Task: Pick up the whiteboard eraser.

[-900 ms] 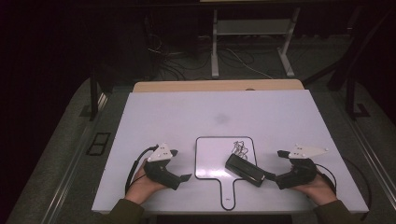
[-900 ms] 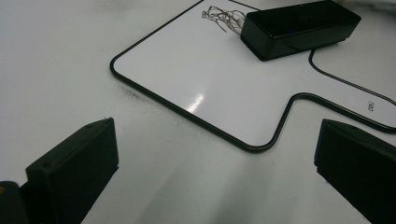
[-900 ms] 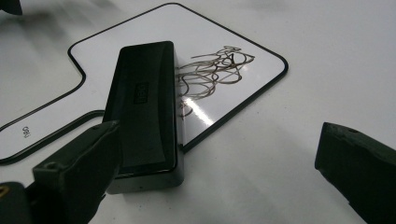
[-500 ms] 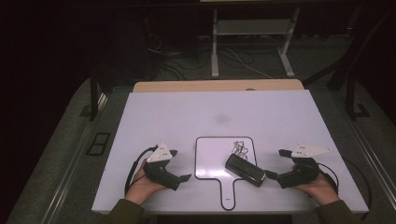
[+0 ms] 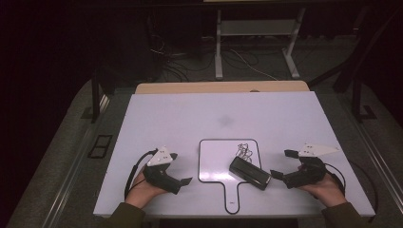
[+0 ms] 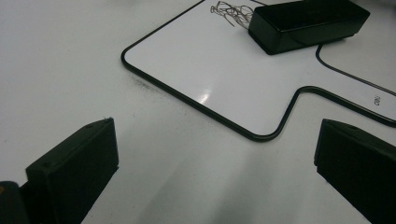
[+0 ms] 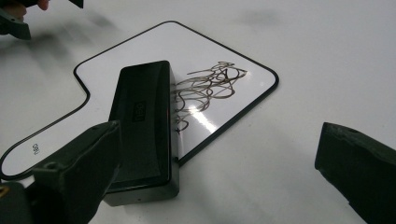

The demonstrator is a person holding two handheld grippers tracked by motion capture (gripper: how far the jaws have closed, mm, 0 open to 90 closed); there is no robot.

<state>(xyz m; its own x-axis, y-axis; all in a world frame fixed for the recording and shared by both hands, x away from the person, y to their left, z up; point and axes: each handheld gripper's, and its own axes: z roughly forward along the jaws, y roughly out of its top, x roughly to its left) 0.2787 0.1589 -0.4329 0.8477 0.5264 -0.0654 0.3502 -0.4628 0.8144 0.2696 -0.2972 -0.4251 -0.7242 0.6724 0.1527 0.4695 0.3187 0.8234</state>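
Note:
A small paddle-shaped whiteboard (image 5: 216, 164) with a black rim lies on the white table (image 5: 223, 118), handle toward me. A dark scribble (image 5: 244, 151) marks its far right corner. A black eraser (image 5: 250, 173) rests on the board's right edge. My right gripper (image 5: 282, 164) stands open just right of the eraser. In the right gripper view the eraser (image 7: 142, 126) lies ahead of the left jaw, next to the scribble (image 7: 205, 88), and the pads press on nothing. My left gripper (image 5: 179, 168) stands open left of the board, with bare table between its jaws (image 6: 215, 177).
A wooden strip (image 5: 223, 87) runs along the table's far edge. Beyond it, a metal stand (image 5: 254, 47) and cables sit on the dark floor. Both hands rest near the table's front edge.

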